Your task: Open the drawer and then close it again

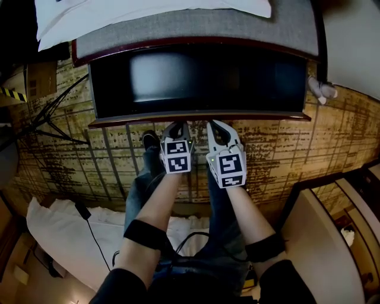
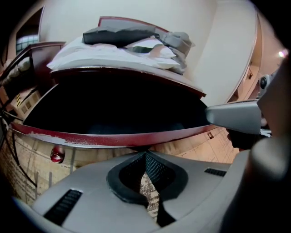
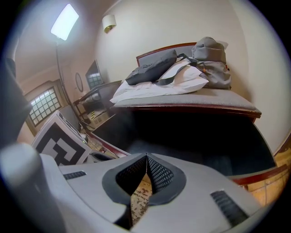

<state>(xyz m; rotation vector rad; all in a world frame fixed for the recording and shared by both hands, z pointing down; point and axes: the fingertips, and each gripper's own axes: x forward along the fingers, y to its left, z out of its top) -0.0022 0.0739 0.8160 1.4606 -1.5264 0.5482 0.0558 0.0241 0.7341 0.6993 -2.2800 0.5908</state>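
Note:
The drawer [image 1: 199,77] under the bed stands pulled out, its inside dark, its dark red front rim [image 1: 199,117] nearest me. Both grippers hover side by side just in front of that rim, each shut with nothing between the jaws. The left gripper [image 1: 176,126] and the right gripper [image 1: 215,126] point down at the rim's middle. In the left gripper view the closed tips [image 2: 145,154] sit just below the rim [image 2: 113,139], with a red knob [image 2: 57,154] under it to the left. In the right gripper view the tips [image 3: 146,157] lie over the drawer's dark inside [image 3: 195,136].
A bed with grey padding [image 1: 196,27] and a white pillow [image 1: 148,12] sits above the drawer; bags [image 3: 182,66] lie on it. Black cables [image 1: 50,116] cross the patterned floor at left. White bedding [image 1: 59,231] lies behind me, a cabinet [image 1: 323,237] at right.

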